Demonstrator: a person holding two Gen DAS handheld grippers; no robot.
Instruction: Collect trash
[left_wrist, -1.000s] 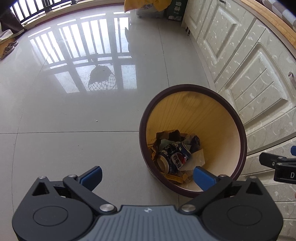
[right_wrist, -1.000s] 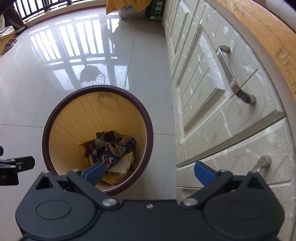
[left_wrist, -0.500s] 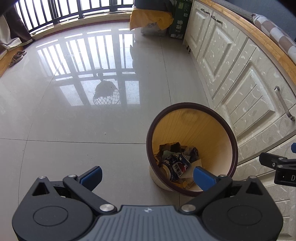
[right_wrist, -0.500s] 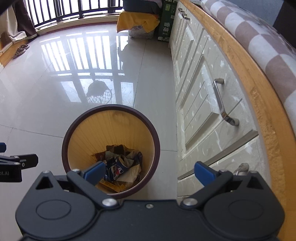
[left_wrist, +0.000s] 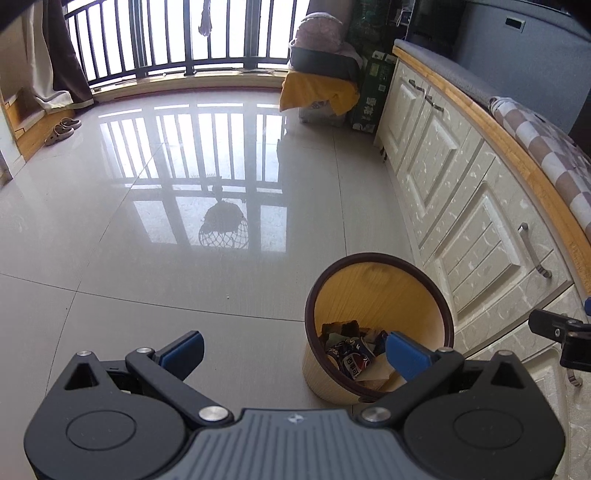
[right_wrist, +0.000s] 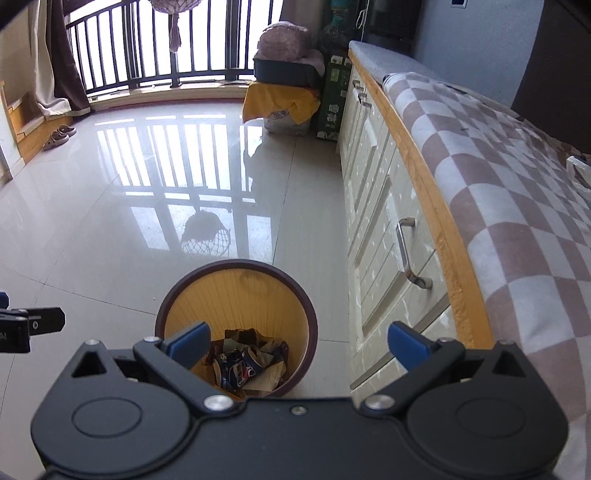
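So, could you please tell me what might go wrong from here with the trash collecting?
1. Both tongs, left and right, are open and empty, so nothing is being carried now.
2. The waste bin stands close beside the cabinet; a careless swing might knock it over.
3. The glossy floor glares, so small litter could be missed.

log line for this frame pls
left claw: open, empty | right claw: open, empty | bin: upright on floor by cabinets, holds crushed can and paper scraps
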